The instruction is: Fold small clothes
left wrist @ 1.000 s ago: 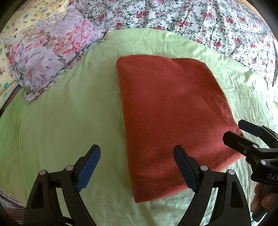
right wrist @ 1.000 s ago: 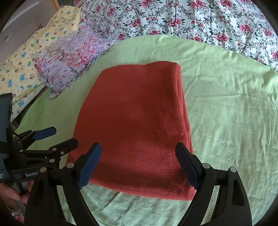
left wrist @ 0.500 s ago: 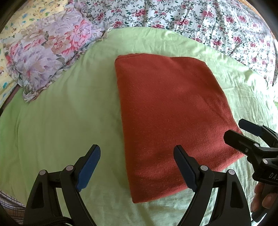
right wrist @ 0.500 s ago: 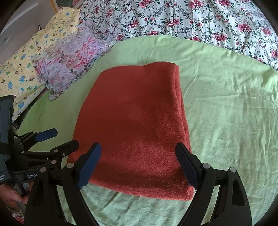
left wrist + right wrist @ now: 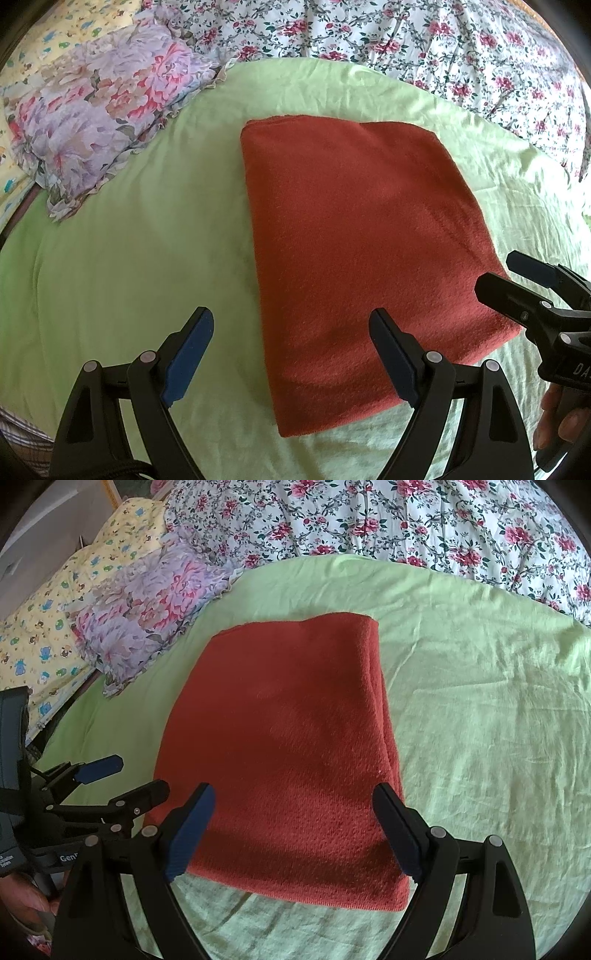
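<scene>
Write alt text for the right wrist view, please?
A folded rust-red cloth lies flat on a light green sheet, framed by the open right tool. The left tool, also open, sits at its left; floral bedding lies behind.

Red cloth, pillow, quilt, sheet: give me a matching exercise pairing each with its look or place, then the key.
Things:
1. red cloth
2. pillow
3. quilt
4. sheet

Descriptions:
A. plain light green, spread under everything
B. white with small red flowers, along the far edge
C. folded flat into a rectangle at the centre
D. purple and pink blooms, frilled edge, far left of the cloth

Pairs: 1-C, 2-D, 3-B, 4-A
</scene>
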Demonstrator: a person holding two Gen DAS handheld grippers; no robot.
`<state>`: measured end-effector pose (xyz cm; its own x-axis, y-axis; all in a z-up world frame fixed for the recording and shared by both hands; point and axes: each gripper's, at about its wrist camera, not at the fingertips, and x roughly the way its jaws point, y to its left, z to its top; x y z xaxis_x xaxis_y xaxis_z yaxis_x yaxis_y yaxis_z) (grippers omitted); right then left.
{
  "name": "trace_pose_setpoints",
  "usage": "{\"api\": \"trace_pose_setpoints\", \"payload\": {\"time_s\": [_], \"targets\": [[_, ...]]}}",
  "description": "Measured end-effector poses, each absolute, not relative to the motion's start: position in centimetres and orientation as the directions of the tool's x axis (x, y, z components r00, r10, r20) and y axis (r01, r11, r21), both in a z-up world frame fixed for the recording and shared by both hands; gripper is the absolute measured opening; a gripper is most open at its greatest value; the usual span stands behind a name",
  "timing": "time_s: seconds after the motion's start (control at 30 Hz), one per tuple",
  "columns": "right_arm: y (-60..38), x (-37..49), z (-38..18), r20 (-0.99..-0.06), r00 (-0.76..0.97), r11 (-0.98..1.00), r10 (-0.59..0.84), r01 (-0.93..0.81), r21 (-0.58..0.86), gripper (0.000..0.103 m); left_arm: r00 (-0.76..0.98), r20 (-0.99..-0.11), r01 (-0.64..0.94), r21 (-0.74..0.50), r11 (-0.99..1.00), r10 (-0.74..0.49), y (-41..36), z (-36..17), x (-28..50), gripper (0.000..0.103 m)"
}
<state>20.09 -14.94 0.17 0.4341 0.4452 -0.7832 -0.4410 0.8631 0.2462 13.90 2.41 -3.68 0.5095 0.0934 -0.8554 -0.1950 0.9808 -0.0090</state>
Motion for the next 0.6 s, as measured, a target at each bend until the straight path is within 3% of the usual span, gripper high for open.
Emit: {"api": "trace_pose_setpoints", "payload": {"time_s": [0.6], "targets": [[-14.96,20.17,0.38,-0.779,0.442,0.868,0.445,-0.426,0.254,0.087,0.509,-0.856,-0.193,-0.007,0.981,0.094,2.44,-3.61,14.25,0.087]]}}
